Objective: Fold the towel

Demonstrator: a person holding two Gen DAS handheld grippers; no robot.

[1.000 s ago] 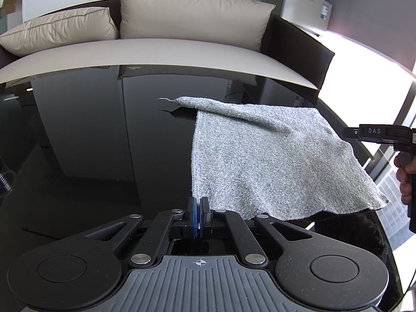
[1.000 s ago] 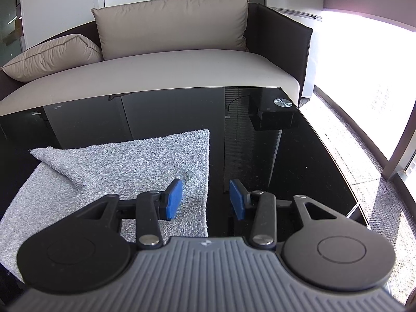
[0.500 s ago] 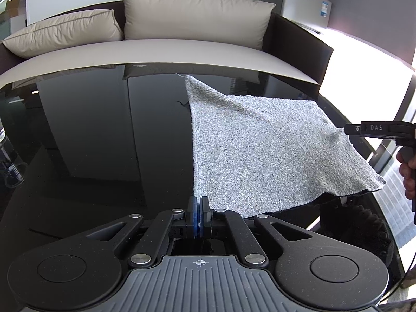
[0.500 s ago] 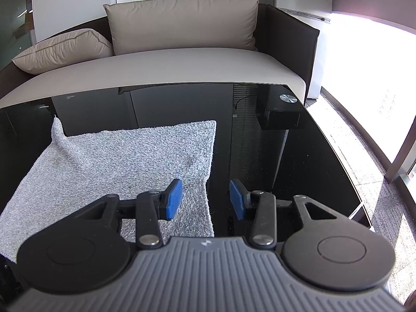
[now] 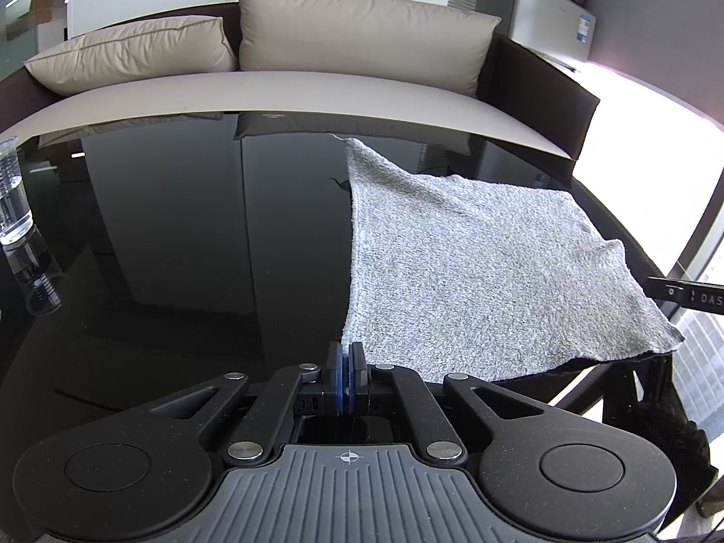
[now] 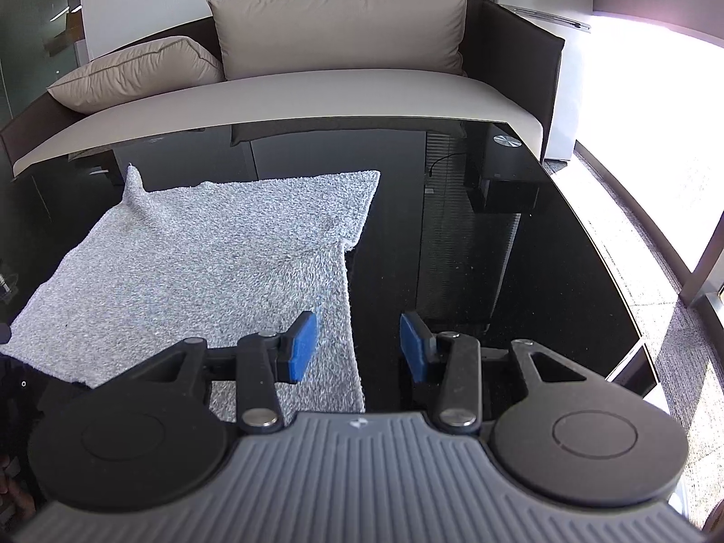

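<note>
A grey terry towel [image 5: 475, 262] lies spread on the black glass table [image 5: 181, 249]. Its left edge runs taut from my left gripper [image 5: 346, 357], which is shut on the near left corner, up to a raised far corner. In the right wrist view the towel [image 6: 203, 262] fills the left half, with a small fold on its right edge. My right gripper [image 6: 357, 344] hovers open over the towel's near right edge, its left pad above the cloth and its right pad over bare glass. Part of the right gripper [image 5: 688, 294] shows at the far right of the left wrist view.
A clear cup of water [image 5: 11, 194] stands at the table's left edge. A sofa [image 6: 316, 95] with beige cushions runs behind the table. A dark box [image 6: 507, 185] sits near the far right corner. The table's right edge [image 6: 633, 316] drops to a sunlit floor.
The far left flap that lay folded over the towel has flipped open, and the left edge is now pulled straight. My right gripper has shifted sideways, still open at the same width.
</note>
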